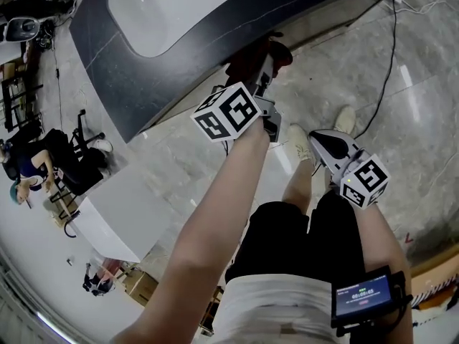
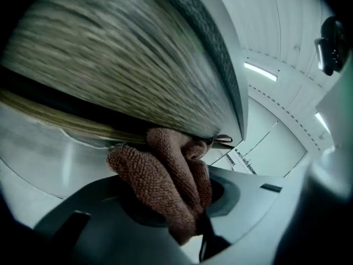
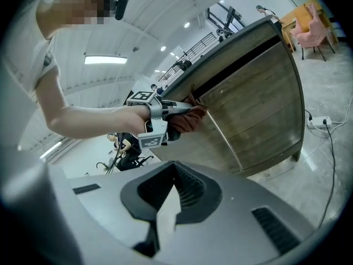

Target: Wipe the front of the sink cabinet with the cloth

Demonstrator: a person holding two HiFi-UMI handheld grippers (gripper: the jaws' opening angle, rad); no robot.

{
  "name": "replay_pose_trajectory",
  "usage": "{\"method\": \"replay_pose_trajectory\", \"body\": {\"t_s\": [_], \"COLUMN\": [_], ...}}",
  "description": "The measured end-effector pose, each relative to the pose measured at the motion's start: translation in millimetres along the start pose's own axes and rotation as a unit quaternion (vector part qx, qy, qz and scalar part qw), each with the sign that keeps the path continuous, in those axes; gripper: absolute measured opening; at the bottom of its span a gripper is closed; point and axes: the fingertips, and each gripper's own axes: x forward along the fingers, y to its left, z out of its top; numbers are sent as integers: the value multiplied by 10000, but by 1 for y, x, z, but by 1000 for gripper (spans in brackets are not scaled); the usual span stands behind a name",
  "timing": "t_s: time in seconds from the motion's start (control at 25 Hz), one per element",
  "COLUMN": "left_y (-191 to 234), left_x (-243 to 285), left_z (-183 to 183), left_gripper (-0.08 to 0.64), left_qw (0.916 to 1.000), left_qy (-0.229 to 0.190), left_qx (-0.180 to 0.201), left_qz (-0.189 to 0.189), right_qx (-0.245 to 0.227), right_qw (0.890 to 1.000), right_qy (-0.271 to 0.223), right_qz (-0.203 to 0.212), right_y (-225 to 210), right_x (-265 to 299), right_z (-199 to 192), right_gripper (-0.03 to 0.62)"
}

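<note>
Cloth [image 2: 165, 175] looks soft, light and floppy; the left gripper [image 2: 192, 221] pinches its bunched fold against the cabinet front [image 3: 259, 93]. The right gripper [image 3: 165, 217] is closed, empty.

Legible text: none.
Small screen [image 1: 363, 294] strapped at the person's right forearm: one row of pale characters on blue, too small to read.
Marker cubes [image 1: 226, 111], [image 1: 364, 180]: black-and-white square patterns only, no lettering.
</note>
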Motion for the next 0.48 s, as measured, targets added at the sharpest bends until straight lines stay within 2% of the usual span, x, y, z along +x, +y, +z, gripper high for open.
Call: {"method": "replay_pose_trajectory", "body": {"t_s": [0.16,0.48], "left_y": [18,79], "left_x": [-30,-95], "left_z": [8,20], "left_gripper": [112,112], "left_qw": [9997,9962], "left_qy": [-188,-589], "left_qx": [122,-125], "left_qz": [59,628], "right_qx": [-25,-183], "right_qw": [10000,9985], "right_qy": [70,343], "right_qz": [17,374], "right_y": [15,40], "right_x": [10,30], "right_z": [-7,-9], "right_gripper": [12,12]}}
